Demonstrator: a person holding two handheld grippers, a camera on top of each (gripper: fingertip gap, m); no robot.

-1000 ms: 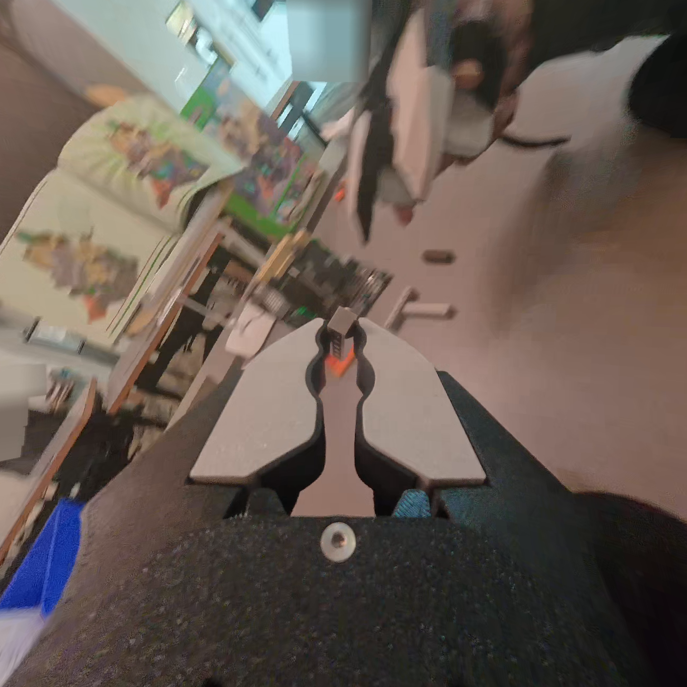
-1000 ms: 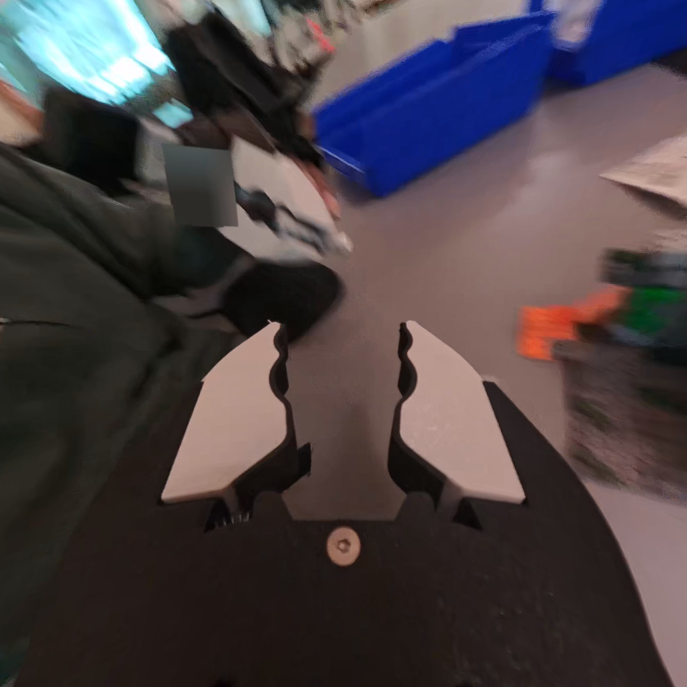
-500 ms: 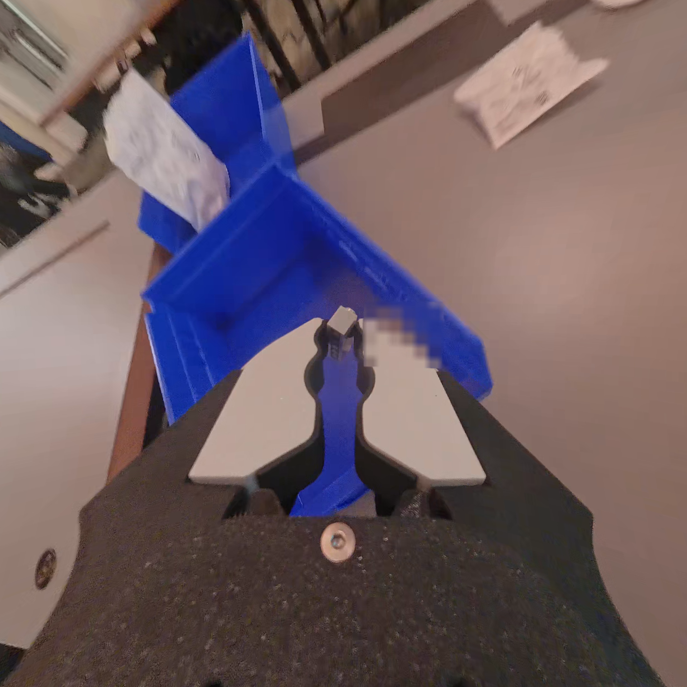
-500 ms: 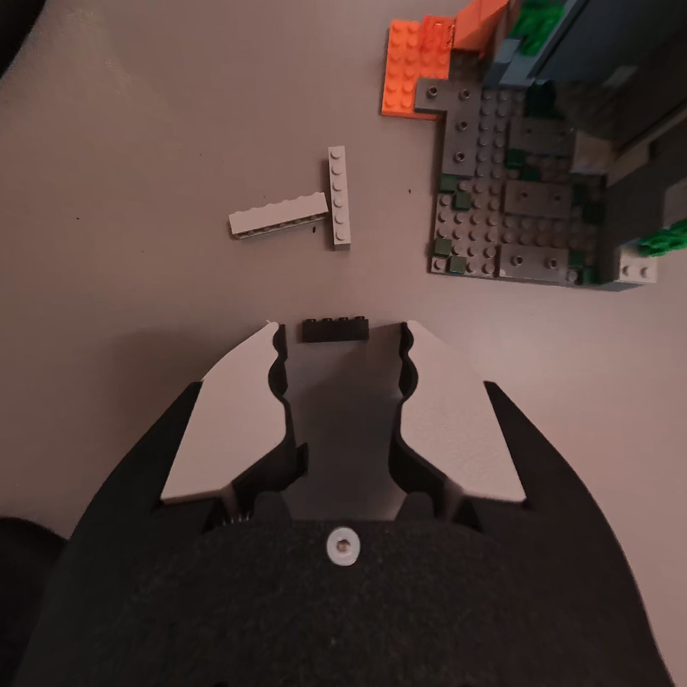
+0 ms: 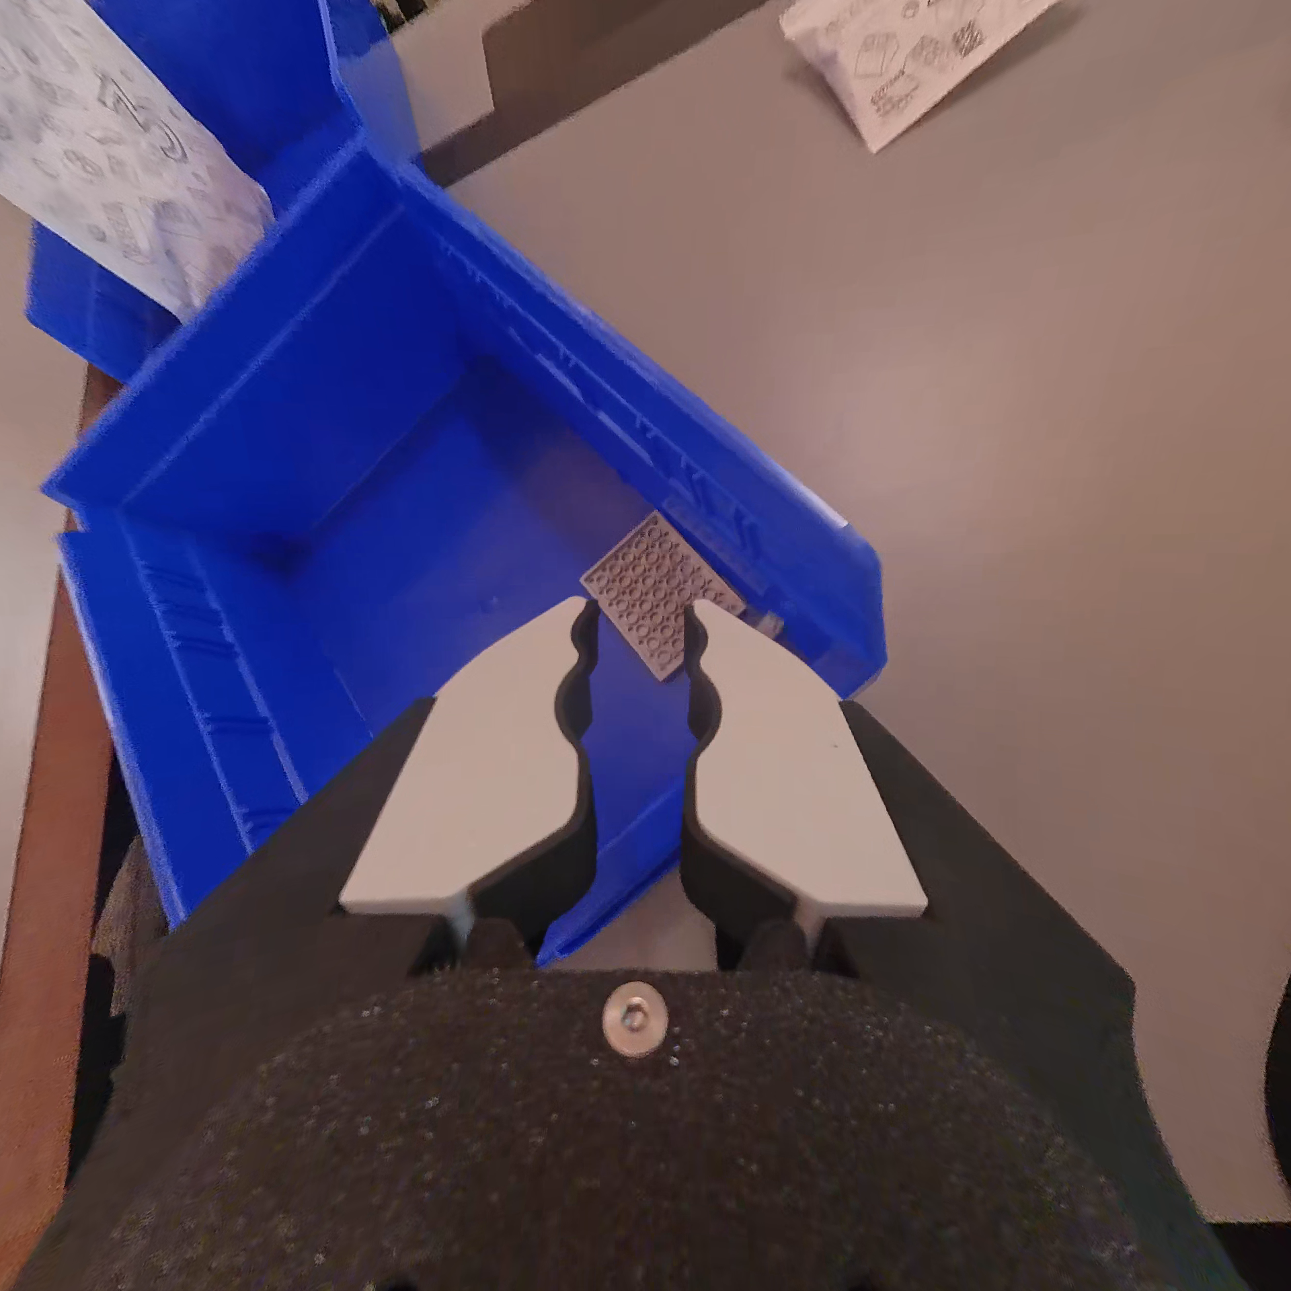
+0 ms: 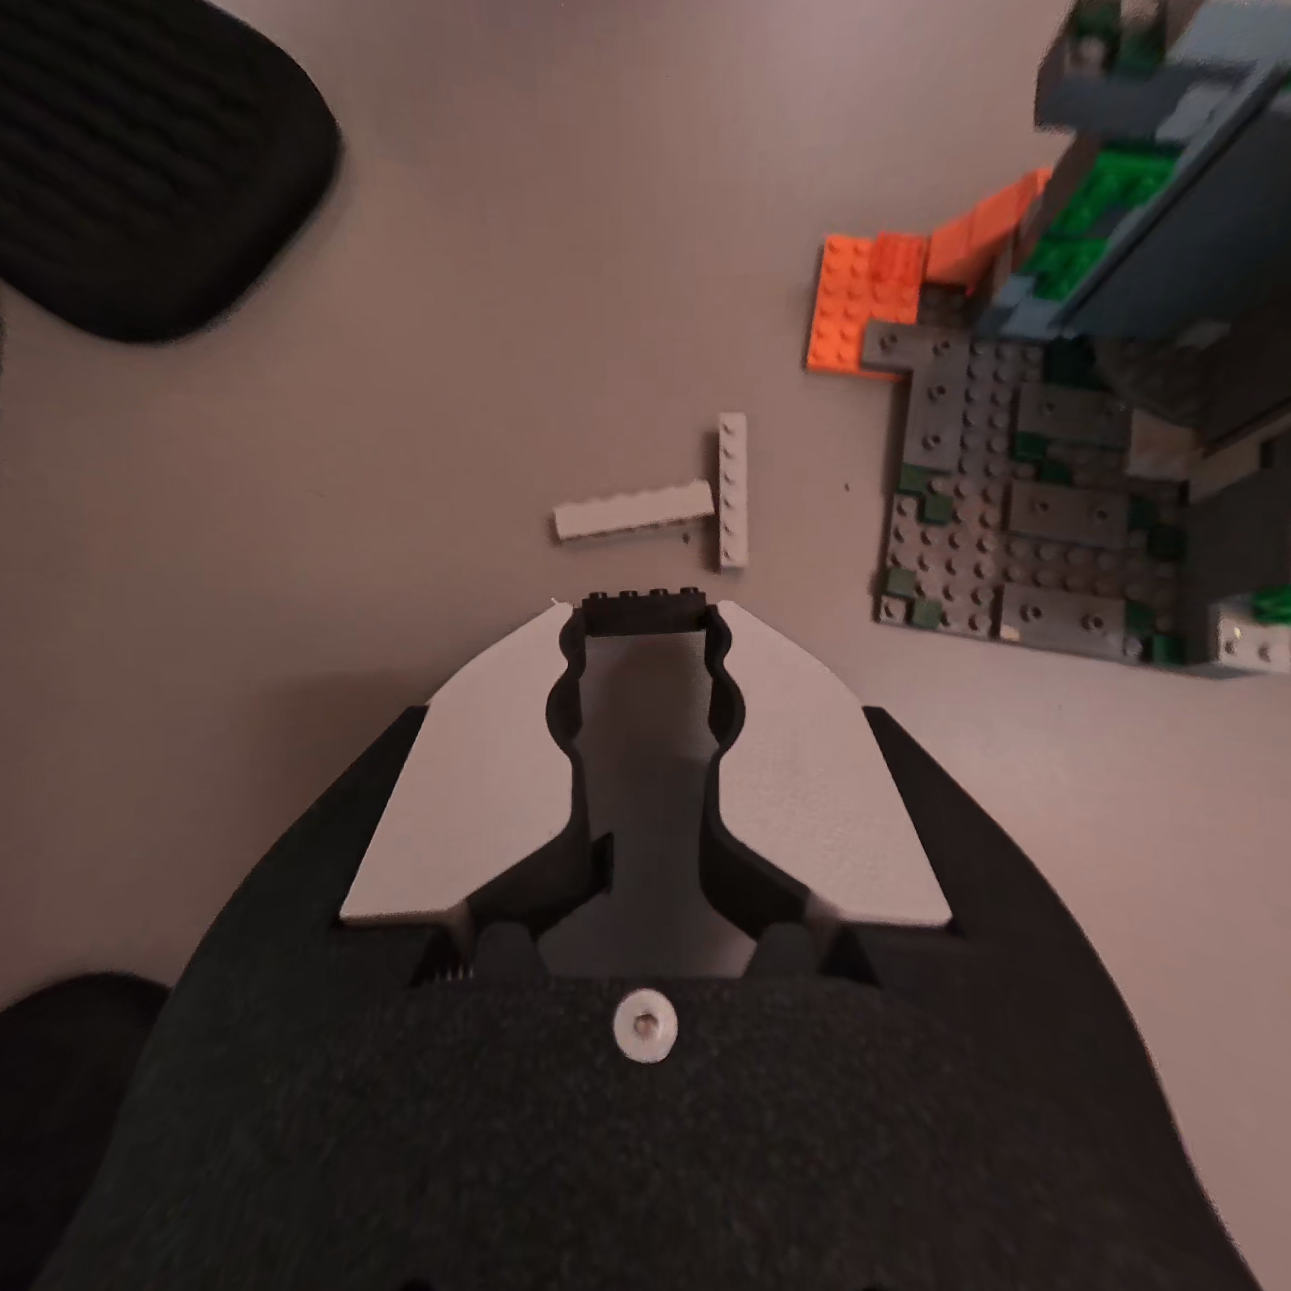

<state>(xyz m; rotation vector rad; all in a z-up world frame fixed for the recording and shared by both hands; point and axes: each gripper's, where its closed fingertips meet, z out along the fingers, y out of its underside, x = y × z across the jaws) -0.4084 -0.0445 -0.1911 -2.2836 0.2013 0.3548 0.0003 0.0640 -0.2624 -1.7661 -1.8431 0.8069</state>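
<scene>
In the left wrist view my left gripper [image 5: 641, 606] hangs over a blue bin [image 5: 279, 391]. It is open, with nothing between the pads. A grey studded plate [image 5: 653, 594] lies underside up inside the bin against its right wall, just beyond my fingertips. In the right wrist view my right gripper [image 6: 644, 608] is shut on a black four-stud brick [image 6: 643, 622]. Both pads press on its ends, low over the grey table.
Two light grey long bricks [image 6: 632, 517] [image 6: 731, 499] lie just beyond the black brick. A grey and green brick model [image 6: 1013, 517] with an orange plate [image 6: 849, 307] stands at the right. A black object [image 6: 140, 174] lies at the upper left. A printed sheet [image 5: 908, 63] lies on the table, and a second blue bin [image 5: 91, 321] holds paper. The tips of one gripper are about 45 cm away from the tips of the other. From my right tips it is roughly 20 cm to the black object [image 6: 140, 174]; from my left, 30 cm.
My left gripper swung over the blue bin, opened and let go of the grey plate, which now lies in the bin. My right gripper came down and closed on the black brick.
</scene>
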